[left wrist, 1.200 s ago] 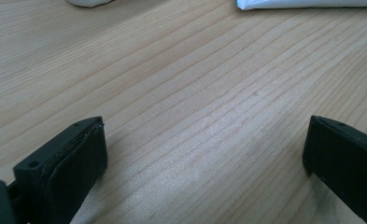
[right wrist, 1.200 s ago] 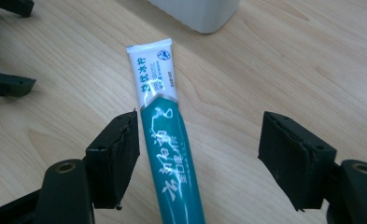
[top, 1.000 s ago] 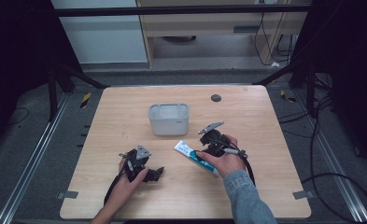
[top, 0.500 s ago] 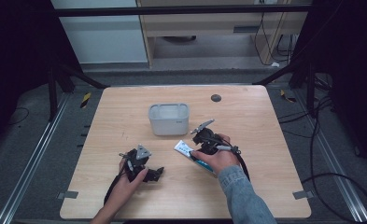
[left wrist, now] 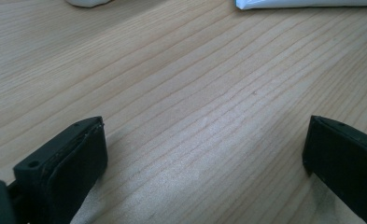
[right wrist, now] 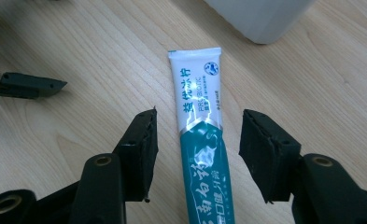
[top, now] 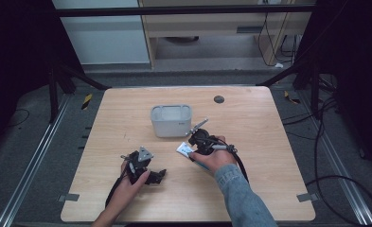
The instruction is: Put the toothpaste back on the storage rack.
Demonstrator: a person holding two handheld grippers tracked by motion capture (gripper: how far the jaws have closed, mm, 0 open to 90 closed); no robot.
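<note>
Toothpaste tube (right wrist: pixel 201 135) is lying flat on the table (right wrist: pixel 312 84), right between the spread jaws of the right gripper (right wrist: pixel 197 154). Neither jaw is touching it yet; there's a gap on each side, approx. equal. Tube's long axis is running straight ahead along the line of the jaws, not across it, w/ the white crimped end pointing away from the gripper and the teal body passing back between the jaws toward the hand. So the jaws are bracketing the tube across its narrow width, which looks like the right setup for a pinch: closing should be catching the tube's sides approx. where white turns to teal.

Left gripper (left wrist: pixel 204 154) is sitting w/ jaws spread wide over bare wood, holding nothing; tube's white end is lying well ahead of it and to its right. In the high view it is resting nearer the person, so the right hand (top: pixel 212 158) is clearly the closer one.

Beyond the tube's far end, a grey-white bin (top: pixel 171 120) is standing upright, near but apart from the tube.
</note>
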